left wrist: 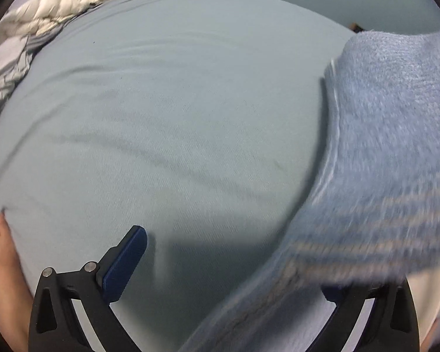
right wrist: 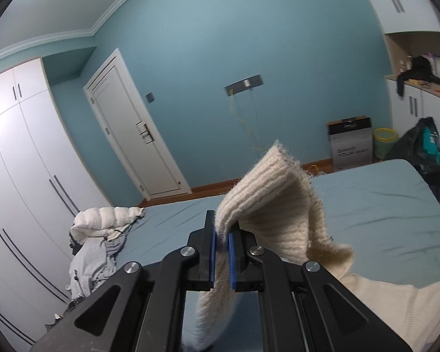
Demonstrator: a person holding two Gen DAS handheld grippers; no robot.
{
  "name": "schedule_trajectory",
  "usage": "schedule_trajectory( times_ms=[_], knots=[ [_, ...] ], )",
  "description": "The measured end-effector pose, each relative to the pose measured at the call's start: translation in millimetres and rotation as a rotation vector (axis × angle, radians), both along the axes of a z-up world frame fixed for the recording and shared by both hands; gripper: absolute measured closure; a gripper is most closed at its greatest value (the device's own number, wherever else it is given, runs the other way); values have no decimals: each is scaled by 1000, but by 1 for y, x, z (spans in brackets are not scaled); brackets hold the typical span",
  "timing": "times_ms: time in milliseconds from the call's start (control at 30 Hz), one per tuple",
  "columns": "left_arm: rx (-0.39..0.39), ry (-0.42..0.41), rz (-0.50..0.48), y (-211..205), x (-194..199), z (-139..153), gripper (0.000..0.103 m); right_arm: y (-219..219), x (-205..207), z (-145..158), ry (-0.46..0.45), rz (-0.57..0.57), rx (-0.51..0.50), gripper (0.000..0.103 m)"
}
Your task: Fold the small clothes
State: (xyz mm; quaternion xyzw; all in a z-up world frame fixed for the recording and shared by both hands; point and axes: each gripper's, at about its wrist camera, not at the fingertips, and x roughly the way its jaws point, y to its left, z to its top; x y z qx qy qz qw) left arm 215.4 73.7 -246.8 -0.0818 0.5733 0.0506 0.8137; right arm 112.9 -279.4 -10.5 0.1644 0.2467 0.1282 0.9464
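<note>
In the left wrist view a fuzzy blue knit garment (left wrist: pixel 390 135) with pale stripes hangs blurred across the right side, above the light blue bed sheet (left wrist: pixel 167 111). My left gripper (left wrist: pixel 234 264) points down at the sheet and stands wide open with nothing between its pads. Its left finger (left wrist: pixel 126 261) shows, while the blue knit covers the right one. In the right wrist view my right gripper (right wrist: pixel 222 240) is shut on a fold of cream ribbed knit (right wrist: pixel 272 205), held up above the bed (right wrist: pixel 381 205). Whether the cream and blue knits are one piece I cannot tell.
A pile of clothes with a white puffy jacket (right wrist: pixel 102 220) lies at the bed's left edge, also seen as the pile (left wrist: pixel 38 20) at top left. A person's bare foot (left wrist: pixel 3 252) rests at the sheet's lower left. Wardrobe (right wrist: pixel 23 176), door (right wrist: pixel 132 135) and boxes (right wrist: pixel 350 140) stand beyond.
</note>
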Motion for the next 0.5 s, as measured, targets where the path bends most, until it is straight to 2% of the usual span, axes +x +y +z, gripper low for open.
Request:
schedule_trajectory(
  times_ms=[100, 200, 233, 300, 367, 433, 500],
  knots=[
    [13, 74, -34, -1, -23, 6, 0, -37, -22, -29, 8, -47, -12, 100],
    [-86, 133, -18, 9, -44, 13, 0, -85, -47, -91, 106, -120, -14, 99],
    [-106, 132, -4, 12, -47, 15, 0, -104, -56, -124, 169, -140, -10, 99],
    [-123, 110, 23, 17, -46, 21, 0, -132, -70, -191, 354, -224, -87, 95],
    [-73, 67, 22, 16, -45, 29, 0, -171, -88, -271, 616, -310, -176, 90],
    [4, 25, 9, 16, -34, 36, 0, -208, -106, -306, 746, -416, -164, 90],
    [42, -11, -8, 8, -28, 42, 0, -236, -120, -308, 780, -500, -93, 89]
  ],
)
